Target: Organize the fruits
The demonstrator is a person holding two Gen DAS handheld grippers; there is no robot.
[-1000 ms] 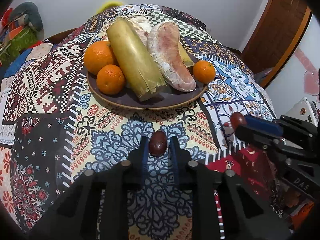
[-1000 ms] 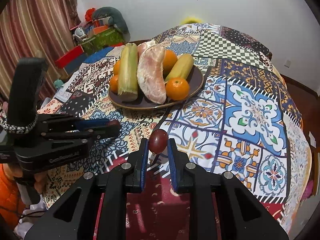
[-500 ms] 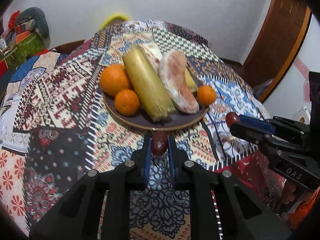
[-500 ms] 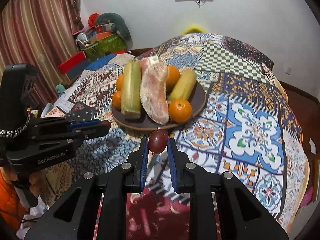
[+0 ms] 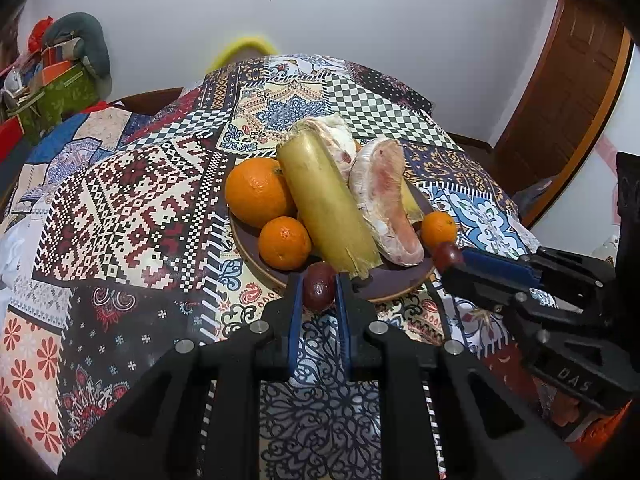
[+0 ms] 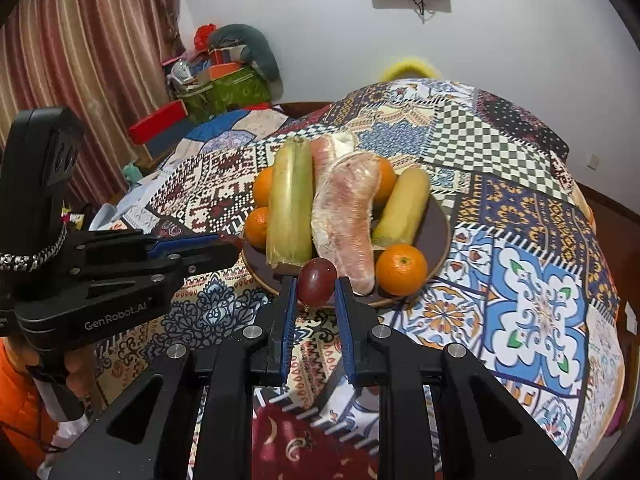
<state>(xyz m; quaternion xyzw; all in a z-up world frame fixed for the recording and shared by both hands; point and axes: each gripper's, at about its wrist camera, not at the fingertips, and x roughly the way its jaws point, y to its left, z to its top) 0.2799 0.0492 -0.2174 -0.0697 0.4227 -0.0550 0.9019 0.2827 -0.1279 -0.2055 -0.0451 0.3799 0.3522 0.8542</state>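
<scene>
At the near rim of the dark plate, the left gripper pinched a small dark-red fruit between its blue pads, the jaws pressed together on it. Beside it, from the right of the left wrist view, the right gripper reached in with a second dark-red fruit clamped at its tip in the same way; the right wrist view showed that fruit held just in front of the plate's edge. Both fruits sat above the patterned tablecloth, close to the rim, and neither rested on the plate.

On the plate lay a large orange, a smaller orange in front of it, a long yellow-green stalk laid diagonally, a peeled pink pomelo segment touching the stalk's right side, and another small orange at the right edge. A second pomelo piece lay behind the stalk. In the right wrist view a shorter yellow stalk leaned beside the pomelo.
</scene>
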